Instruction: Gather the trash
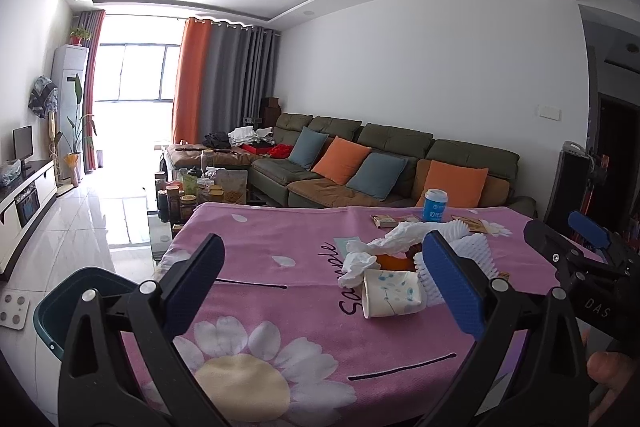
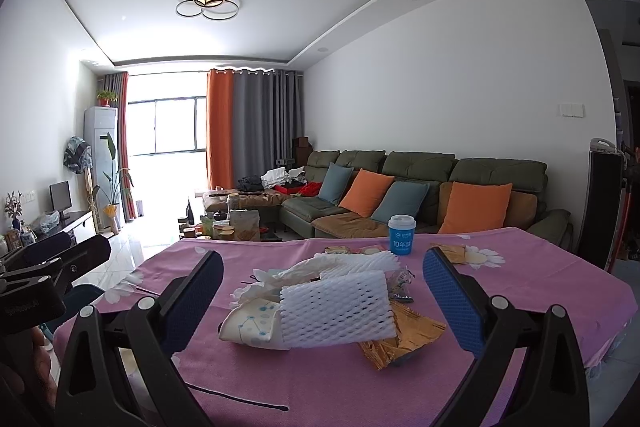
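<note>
- The left tongs (image 1: 328,283) and the right tongs (image 2: 332,291) are both wide apart and hold nothing.
- The trash sits in a pile on the pink desk (image 2: 540,279): one squashed paper cup (image 2: 250,323), one white foam net (image 2: 336,303), one gold wrapper (image 2: 404,337).
- One blue cup (image 2: 401,234) stands farther back.
- One green bin (image 1: 68,291) is left of the desk.

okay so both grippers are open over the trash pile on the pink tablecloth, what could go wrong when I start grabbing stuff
1. The white foam net lies over the crushed paper cup; closing the right gripper on the net might drag the cup or flick it off the table.
2. The crumpled tissue is loose and tangled in the pile, so it may tear or shed pieces.
3. The bin sits low beside the table's left edge; a drop from the left gripper could miss it.
</note>
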A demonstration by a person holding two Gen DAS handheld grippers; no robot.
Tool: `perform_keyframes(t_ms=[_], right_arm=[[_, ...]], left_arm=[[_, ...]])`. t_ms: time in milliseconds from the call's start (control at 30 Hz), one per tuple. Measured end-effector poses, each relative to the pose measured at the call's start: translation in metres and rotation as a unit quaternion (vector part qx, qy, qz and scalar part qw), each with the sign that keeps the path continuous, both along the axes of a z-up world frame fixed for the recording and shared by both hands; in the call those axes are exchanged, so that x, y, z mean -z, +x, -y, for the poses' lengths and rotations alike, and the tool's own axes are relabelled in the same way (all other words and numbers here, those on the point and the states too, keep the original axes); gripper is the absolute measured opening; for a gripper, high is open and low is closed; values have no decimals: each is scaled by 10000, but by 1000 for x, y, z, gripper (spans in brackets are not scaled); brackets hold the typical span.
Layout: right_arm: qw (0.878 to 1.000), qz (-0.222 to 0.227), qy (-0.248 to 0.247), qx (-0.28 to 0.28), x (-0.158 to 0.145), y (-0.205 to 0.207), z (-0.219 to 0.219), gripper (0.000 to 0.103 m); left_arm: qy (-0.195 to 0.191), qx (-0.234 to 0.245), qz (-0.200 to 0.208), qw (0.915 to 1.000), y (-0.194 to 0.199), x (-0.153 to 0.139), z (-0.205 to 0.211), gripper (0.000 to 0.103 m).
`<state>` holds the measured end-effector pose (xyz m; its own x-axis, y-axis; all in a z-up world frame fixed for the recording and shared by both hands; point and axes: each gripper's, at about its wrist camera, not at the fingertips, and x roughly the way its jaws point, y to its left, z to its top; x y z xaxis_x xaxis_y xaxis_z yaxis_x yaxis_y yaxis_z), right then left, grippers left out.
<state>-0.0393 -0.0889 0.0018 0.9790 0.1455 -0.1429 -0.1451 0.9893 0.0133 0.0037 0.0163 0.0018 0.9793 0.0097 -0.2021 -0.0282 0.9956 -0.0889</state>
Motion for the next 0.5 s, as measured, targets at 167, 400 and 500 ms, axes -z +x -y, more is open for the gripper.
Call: perform_keyframes(t_ms=[167,400,500], right_arm=[[10000,-11,3,9,0,0,0,96],[10000,-15,2,14,0,0,1,96],[10000,-13,-1,21,0,0,1,96]], left_arm=[[51,-60,108,9999,-2,-2,2,97],[74,-52,117,9999,-4,-2,2,98],[86,-69,129,9999,-5,-2,2,97]])
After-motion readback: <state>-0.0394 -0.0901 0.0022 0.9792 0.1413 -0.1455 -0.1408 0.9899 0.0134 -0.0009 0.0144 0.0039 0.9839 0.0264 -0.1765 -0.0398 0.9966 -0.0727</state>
